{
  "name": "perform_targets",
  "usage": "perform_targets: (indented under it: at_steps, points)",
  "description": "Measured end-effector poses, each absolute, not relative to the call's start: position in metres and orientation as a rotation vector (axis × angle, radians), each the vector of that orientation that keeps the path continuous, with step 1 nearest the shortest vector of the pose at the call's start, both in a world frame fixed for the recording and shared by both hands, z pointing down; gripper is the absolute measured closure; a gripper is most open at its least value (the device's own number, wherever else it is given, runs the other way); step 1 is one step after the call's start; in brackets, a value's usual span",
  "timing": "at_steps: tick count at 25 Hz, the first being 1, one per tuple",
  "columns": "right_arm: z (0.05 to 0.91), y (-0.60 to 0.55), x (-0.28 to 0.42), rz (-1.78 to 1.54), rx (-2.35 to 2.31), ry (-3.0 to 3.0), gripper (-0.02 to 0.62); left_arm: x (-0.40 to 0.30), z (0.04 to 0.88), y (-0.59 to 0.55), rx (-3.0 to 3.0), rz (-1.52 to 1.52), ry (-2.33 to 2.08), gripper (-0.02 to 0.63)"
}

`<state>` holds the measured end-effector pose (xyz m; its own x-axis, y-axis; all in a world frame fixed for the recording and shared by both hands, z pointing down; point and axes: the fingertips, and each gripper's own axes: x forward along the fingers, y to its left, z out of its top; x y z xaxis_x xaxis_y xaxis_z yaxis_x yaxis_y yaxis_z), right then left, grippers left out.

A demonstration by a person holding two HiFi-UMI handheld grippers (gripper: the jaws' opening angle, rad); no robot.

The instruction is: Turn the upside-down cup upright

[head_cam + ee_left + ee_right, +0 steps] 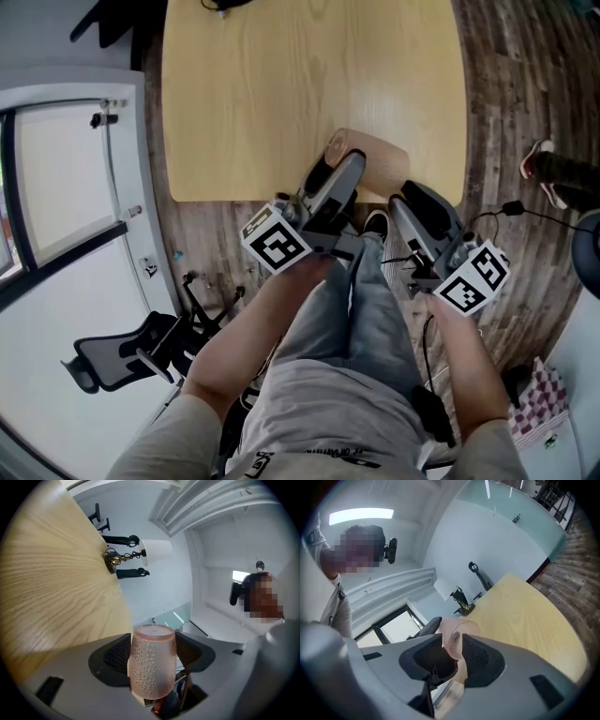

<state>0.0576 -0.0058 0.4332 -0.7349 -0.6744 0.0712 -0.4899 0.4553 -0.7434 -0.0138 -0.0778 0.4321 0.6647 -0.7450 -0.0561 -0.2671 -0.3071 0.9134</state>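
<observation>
Pink cup (pixel 367 155) sideways in left gripper (pixel 336 178); right gripper (pixel 458 653) pinches wall.

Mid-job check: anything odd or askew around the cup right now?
Nothing looks spilled or broken. The cup is neither upright nor upside down: it lies tipped on its side at the near edge of the table, clamped in the left gripper. The right gripper seems to pinch its wall too.

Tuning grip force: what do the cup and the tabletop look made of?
Cup: probably thin plastic. It is pink and translucent with a dimpled, frosted skin, and light shows through the wall. Glass can't be ruled out from the look alone.
Tabletop: pale wood grain with a smooth matte finish. Likely laminate or veneer over board; can't tell which.
</observation>
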Motion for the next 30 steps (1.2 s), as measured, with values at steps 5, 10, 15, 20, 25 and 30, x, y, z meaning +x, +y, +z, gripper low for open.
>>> perform_targets:
  at_steps: [5, 10, 15, 20, 25, 30]
  points:
    - [0.425, -0.006, 0.055, -1.134, -0.968, 2.441, 0.476, -0.008, 0.437, -0.07, 1.788, -0.624, -0.749, 0.304]
    - [0.422, -0.006, 0.057, -1.128, -0.962, 2.416, 0.476, -0.001, 0.441, -0.06, 1.68, -0.676, -0.703, 0.304]
    - [0.42, -0.009, 0.056, -1.131, -0.942, 2.399, 0.477, 0.005, 0.443, -0.055, 1.639, -0.69, -0.676, 0.304]
    - [0.417, -0.012, 0.053, -1.138, -0.917, 2.377, 0.477, 0.004, 0.446, -0.055, 1.601, -0.7, -0.644, 0.304]
    - [0.416, -0.011, 0.05, -1.135, -0.902, 2.387, 0.509, 0.003, 0.448, -0.054, 1.582, -0.708, -0.641, 0.304]
    - [0.413, -0.011, 0.049, -1.162, -0.848, 2.341, 0.531, 0.003, 0.446, -0.055, 1.584, -0.725, -0.616, 0.304]
